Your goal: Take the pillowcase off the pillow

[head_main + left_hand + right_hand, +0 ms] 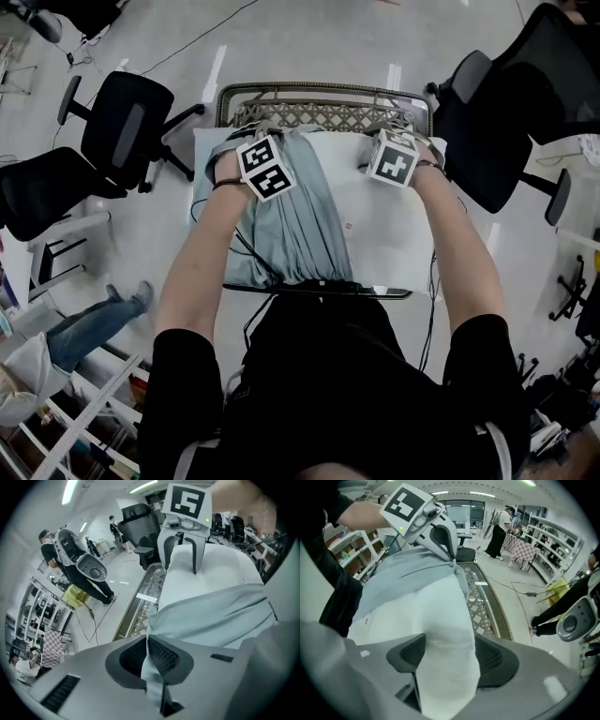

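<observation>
Overhead, a white pillow (389, 234) lies with one long edge beside a lattice rack (323, 114) and its long axis parallel to that rack. A blue-grey pillowcase (291, 225) is bunched over the half of the pillow toward the rack's left end, and the half toward the rack's right end is bare. The left gripper (147, 641), at the rack-side edge, is clamped tight on a fold of pillowcase fabric. The right gripper (447, 653), also at the rack-side edge, has its jaws spread wide around the bare pillow, pads pressing into the stuffing. The case probably has to slide along the rack toward its left end, away from the right gripper.
</observation>
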### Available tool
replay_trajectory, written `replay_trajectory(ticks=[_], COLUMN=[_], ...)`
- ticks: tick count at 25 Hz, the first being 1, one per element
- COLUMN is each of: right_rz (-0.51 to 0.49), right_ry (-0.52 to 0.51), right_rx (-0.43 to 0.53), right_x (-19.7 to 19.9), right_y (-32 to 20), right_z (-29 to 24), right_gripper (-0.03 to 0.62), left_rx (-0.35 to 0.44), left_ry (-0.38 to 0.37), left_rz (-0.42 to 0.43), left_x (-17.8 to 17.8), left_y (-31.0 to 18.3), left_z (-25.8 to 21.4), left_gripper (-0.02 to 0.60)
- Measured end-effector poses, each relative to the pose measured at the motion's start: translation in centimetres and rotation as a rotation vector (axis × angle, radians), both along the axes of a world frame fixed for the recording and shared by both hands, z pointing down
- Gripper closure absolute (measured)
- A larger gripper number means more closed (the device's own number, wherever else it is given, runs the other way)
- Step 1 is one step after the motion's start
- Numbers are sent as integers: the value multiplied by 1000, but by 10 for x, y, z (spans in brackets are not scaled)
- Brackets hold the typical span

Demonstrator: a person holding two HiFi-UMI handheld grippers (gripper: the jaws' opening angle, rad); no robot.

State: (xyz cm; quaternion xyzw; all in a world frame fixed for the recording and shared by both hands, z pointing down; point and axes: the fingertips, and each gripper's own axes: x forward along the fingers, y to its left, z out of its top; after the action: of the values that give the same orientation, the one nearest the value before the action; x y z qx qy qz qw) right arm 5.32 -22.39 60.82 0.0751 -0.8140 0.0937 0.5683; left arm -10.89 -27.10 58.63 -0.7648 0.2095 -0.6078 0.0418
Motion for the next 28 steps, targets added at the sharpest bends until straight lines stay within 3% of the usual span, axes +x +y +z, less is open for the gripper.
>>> replay_trajectory(ticks=[3,6,11,15,22,28], right_rz=[53,119,180,203,181,140], right_ry=[22,8,-20,-20,-10,48], right_rx=[101,161,164,127,105,260], right_x=[11,16,11,11,23,54], right_y=[7,36,114,171,244,287], right_z=[-16,-34,-48,-43,-28,-2], right_gripper=[250,250,250,250,250,198], left_rx=[6,10,9,-12,-95,-125], left_ry=[77,153,258,291,374,340], left_rz=[-37,-41,-4,27,-10,-81], left_x=[-2,1,21,41,78,90], left_y=[21,52,113,161,243,317], left_z=[-13,-26,-38,-39,-35,1], left_gripper=[561,521,489,479,474,426])
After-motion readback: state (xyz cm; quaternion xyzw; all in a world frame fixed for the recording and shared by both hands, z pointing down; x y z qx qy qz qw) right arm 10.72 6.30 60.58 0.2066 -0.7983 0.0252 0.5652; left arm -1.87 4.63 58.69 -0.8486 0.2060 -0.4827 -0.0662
